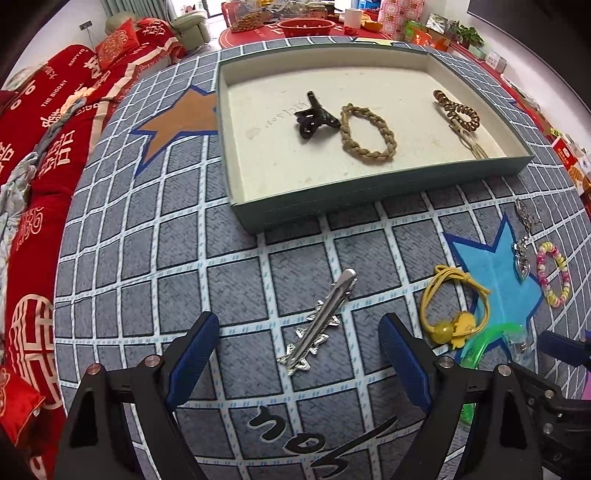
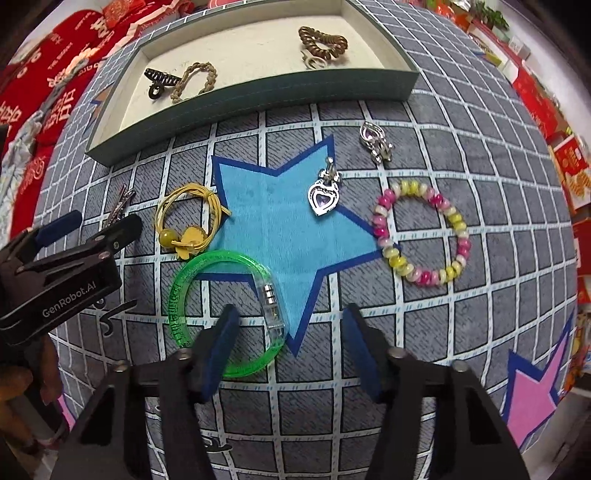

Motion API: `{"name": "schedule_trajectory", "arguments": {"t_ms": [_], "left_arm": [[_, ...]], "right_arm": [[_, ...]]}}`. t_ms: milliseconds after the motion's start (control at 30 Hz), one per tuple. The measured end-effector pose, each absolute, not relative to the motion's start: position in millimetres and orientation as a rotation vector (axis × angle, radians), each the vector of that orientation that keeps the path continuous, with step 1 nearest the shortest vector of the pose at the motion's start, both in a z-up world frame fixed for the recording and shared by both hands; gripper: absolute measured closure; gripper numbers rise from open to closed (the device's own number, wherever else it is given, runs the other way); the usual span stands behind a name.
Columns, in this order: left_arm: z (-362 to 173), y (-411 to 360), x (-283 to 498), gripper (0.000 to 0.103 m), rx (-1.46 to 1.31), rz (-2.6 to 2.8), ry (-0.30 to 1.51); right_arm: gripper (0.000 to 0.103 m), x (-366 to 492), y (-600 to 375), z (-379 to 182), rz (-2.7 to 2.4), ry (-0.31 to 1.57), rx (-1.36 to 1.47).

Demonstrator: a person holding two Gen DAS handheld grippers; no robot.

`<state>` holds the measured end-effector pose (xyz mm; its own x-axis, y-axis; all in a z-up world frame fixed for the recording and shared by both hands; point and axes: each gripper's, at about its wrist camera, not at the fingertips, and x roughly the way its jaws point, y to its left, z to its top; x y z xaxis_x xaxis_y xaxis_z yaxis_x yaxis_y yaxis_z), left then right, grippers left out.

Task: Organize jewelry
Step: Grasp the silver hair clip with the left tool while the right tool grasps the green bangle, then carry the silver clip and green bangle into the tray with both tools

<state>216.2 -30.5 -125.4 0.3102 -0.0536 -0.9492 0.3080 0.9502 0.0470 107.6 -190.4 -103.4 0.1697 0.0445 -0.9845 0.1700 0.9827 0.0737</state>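
Observation:
A shallow teal box (image 1: 369,186) (image 2: 258,92) with a cream floor holds a black claw clip (image 1: 314,118), a braided tan hair tie (image 1: 367,133) and a brown coil hair tie (image 1: 458,110). On the mat lie a silver star hair clip (image 1: 321,319), a yellow hair tie (image 1: 448,306) (image 2: 186,221), a green bangle (image 2: 221,314), a heart pendant (image 2: 324,195), a second silver pendant (image 2: 375,142) and a pink-yellow bead bracelet (image 2: 423,232). My left gripper (image 1: 299,354) is open with the silver clip between its fingers. My right gripper (image 2: 290,347) is open over the bangle's clear clasp.
The mat is grey checked with orange (image 1: 177,118), blue (image 2: 280,236) and pink (image 2: 532,395) stars. A red-covered sofa (image 1: 40,147) lies to the left. A red table (image 1: 295,26) with bowls and boxes stands beyond the mat.

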Motion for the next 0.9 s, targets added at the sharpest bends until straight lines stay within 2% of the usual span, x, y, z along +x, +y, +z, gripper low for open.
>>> {"name": "schedule_trajectory", "arguments": {"t_ms": [133, 233, 267, 300, 400, 500, 600, 900], "left_arm": [[-125.7, -32.4, 216.9, 0.005, 0.224, -0.247, 1.247], [-123.5, -33.2, 215.7, 0.017, 0.2, -0.274, 1.257], [-121.9, -35.6, 214.2, 0.025, 0.21, -0.29, 1.253], [-120.3, -37.7, 212.5, 0.039, 0.216, -0.303, 1.245], [-116.8, -44.5, 206.1, 0.066, 0.23, -0.331, 1.229], [-115.6, -47.1, 199.7, 0.073, 0.227, -0.327, 1.22], [-114.8, -45.4, 192.6, 0.073, 0.182, -0.328, 1.239], [-98.4, -25.7, 180.8, 0.073, 0.073, -0.333, 1.239]], "right_arm": [[0.055, 114.3, -180.6, -103.7, -0.084, 1.398, 0.158], [0.056, 119.4, -174.4, -104.4, -0.076, 1.398, 0.127], [0.057, 118.6, -171.6, -105.2, -0.075, 1.396, 0.12], [0.059, 118.8, -168.8, -105.9, -0.075, 1.396, 0.109], [0.063, 118.3, -163.3, -106.9, -0.077, 1.394, 0.093], [0.07, 114.5, -160.6, -107.1, -0.078, 1.393, 0.079], [0.091, 111.8, -165.5, -104.6, -0.068, 1.386, 0.08], [0.092, 102.3, -202.7, -96.4, -0.011, 1.359, 0.269]]}}
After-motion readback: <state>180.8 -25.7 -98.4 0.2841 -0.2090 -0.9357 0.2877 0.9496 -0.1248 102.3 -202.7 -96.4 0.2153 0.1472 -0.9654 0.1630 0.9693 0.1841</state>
